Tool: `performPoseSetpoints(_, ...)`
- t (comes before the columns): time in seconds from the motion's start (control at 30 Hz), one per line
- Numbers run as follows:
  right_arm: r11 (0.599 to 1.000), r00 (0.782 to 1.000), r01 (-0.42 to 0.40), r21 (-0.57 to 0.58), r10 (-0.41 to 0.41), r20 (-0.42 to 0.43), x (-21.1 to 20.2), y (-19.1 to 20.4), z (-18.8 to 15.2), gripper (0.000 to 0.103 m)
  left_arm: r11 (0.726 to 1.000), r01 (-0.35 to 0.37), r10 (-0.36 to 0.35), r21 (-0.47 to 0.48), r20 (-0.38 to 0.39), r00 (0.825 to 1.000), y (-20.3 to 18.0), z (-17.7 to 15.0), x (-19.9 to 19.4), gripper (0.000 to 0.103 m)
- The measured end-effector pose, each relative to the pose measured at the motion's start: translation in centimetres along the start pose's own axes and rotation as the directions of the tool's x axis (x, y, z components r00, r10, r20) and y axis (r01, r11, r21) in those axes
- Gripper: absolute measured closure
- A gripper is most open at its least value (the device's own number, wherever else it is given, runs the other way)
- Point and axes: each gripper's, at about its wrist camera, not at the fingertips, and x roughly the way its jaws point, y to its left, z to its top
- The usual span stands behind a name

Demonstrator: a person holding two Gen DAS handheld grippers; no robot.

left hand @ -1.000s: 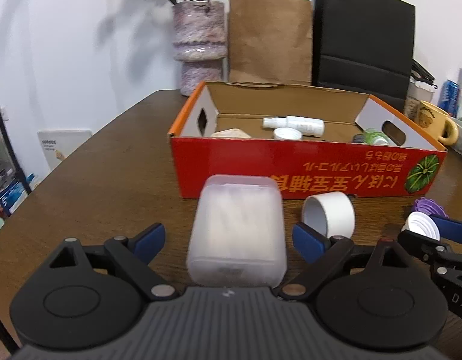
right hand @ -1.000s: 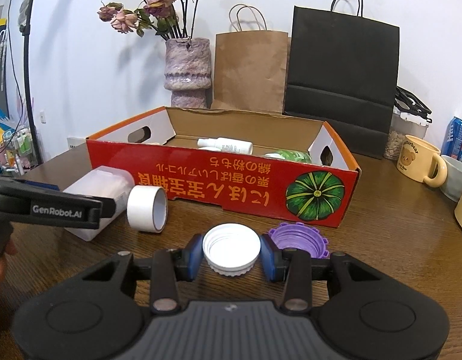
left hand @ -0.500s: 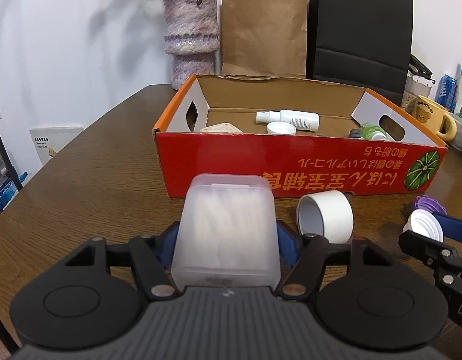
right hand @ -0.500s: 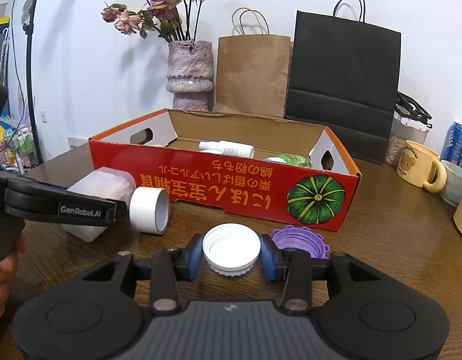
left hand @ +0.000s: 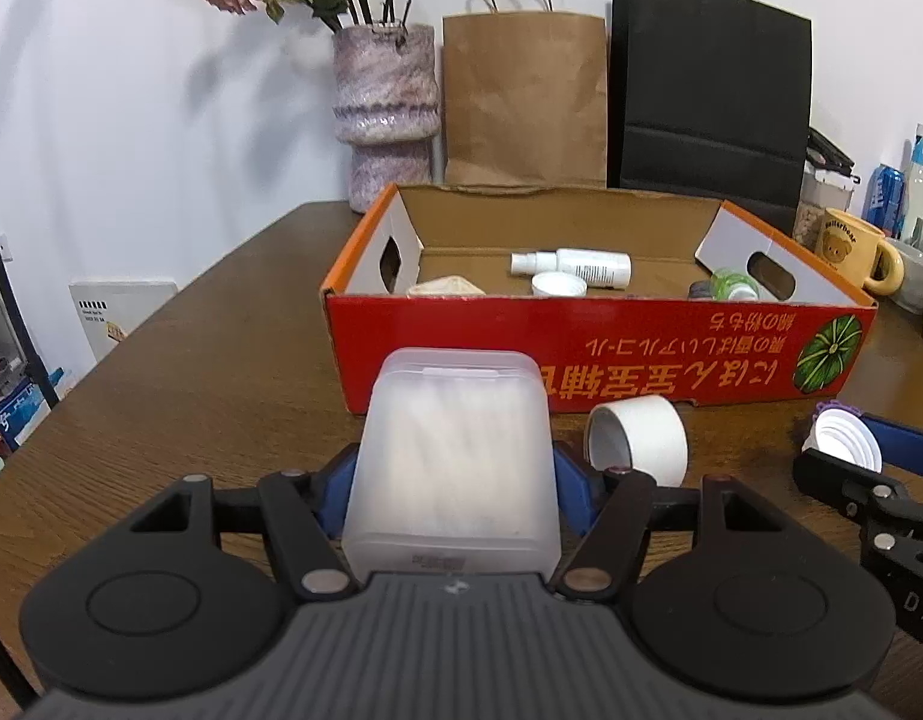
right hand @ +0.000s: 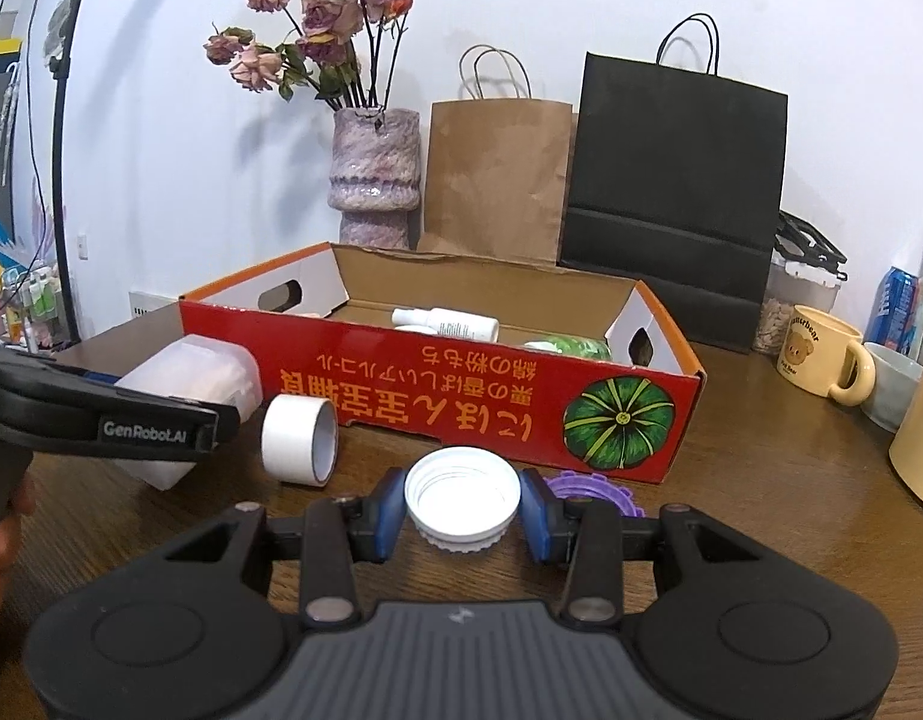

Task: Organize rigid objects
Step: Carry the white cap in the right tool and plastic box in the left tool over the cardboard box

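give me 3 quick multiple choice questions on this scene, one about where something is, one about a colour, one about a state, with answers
1. Where is the roll of white tape?
A. inside the box
B. on the table in front of the red box
C. in the brown paper bag

2. What colour is the ridged lid lying just behind the right gripper?
A. purple
B. yellow
C. black

3. What is the left gripper doing?
A. open over bare table
B. shut on the tape
C. shut on the translucent plastic container

Answers:
1 B, the tape lies on the table against the red box front.
2 A, purple shows beside the white cap.
3 C, both blue pads press the translucent plastic container sides.
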Motion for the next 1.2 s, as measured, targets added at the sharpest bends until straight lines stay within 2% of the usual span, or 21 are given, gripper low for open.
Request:
performPoseSetpoints(0.43,1.000,0.998,0.020,-0.016,-0.019,0.054,-1.0,0.6,0.4,0.064,1.000,0.006,-0.004,-0.028,0.058,0.998,0.4,0.5,-2.1,0.037)
performPoseSetpoints(1.2,0.999,0.986,0.036,-0.035,-0.030,0.165,-0.6,0.6,5.2,0.064,0.999,0.027,-0.024,-0.022,0.139,0.990,-0.8,5.2,-2.6,0.037)
